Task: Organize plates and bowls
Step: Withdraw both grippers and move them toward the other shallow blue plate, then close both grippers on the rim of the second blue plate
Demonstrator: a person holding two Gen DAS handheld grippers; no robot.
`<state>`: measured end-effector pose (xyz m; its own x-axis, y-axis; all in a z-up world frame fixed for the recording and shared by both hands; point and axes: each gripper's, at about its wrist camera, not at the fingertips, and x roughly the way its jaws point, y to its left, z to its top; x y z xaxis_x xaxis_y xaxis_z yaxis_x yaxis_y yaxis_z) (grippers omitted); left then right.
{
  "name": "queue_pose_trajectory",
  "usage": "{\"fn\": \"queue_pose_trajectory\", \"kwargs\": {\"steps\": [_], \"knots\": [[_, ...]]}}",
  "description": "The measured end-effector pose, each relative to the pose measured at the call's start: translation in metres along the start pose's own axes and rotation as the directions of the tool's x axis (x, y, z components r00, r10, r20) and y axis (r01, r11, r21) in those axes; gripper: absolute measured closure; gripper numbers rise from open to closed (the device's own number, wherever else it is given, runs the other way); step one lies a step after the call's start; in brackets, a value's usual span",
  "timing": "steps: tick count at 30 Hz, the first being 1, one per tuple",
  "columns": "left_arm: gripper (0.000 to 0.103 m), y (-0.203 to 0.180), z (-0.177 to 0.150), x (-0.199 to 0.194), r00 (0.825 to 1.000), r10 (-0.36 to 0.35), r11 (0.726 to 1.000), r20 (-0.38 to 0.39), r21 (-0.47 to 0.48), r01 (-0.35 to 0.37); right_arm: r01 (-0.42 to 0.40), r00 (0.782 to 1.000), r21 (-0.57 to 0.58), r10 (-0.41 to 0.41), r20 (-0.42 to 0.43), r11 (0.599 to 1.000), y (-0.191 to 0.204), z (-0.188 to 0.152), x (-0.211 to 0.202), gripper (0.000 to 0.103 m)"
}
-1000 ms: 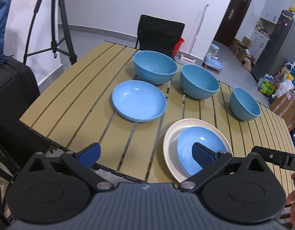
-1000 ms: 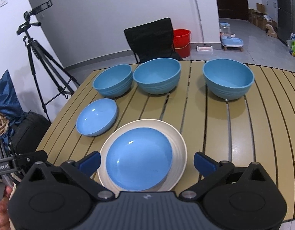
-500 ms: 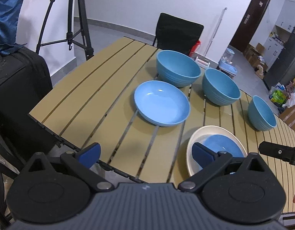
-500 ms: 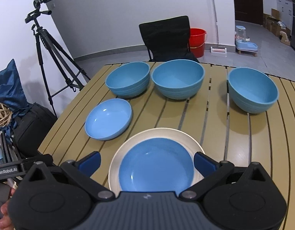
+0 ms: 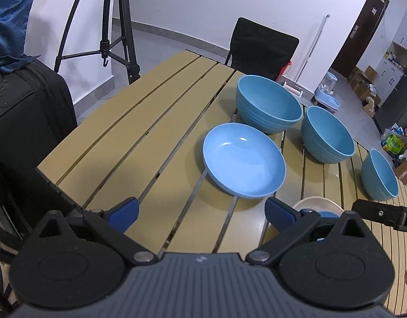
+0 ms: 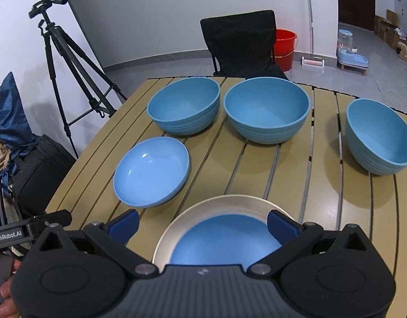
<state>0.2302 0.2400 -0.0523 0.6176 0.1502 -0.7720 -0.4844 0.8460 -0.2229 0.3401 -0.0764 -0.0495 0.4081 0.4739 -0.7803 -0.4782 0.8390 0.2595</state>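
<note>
Both wide-open, empty claws retreated; white plate [image 6: 224,204] now beneath right claw [image 6: 202,225].

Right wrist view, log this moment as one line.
left gripper open, empty | right gripper open, empty | blue plate on white plate

Blue bowls [image 6: 267,108], tan slatted table [image 6: 256,169]

White plate [image 5: 318,203] and its blue plate [image 5: 327,214] mostly hidden behind the left tool [image 5: 202,213].
</note>
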Motion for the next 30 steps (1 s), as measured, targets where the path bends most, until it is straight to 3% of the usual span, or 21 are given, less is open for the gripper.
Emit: {"fn": "queue_pose_trajectory", "kwargs": {"steps": [25, 30], "knots": [[0.000, 0.003, 0.051, 0.089, 0.999, 0.019, 0.999, -0.047, -0.027, -0.020, 0.015, 0.994, 0.004, -0.014, -0.110, 1.000, 0.015, 0.060, 0.113, 0.001], [0.004, 0.002, 0.053, 0.105, 0.998, 0.020, 0.999, -0.068, -0.039, -0.023, 0.015, 0.991, 0.009, -0.013, -0.135, 1.000, 0.015, 0.063, 0.130, 0.005]]}}
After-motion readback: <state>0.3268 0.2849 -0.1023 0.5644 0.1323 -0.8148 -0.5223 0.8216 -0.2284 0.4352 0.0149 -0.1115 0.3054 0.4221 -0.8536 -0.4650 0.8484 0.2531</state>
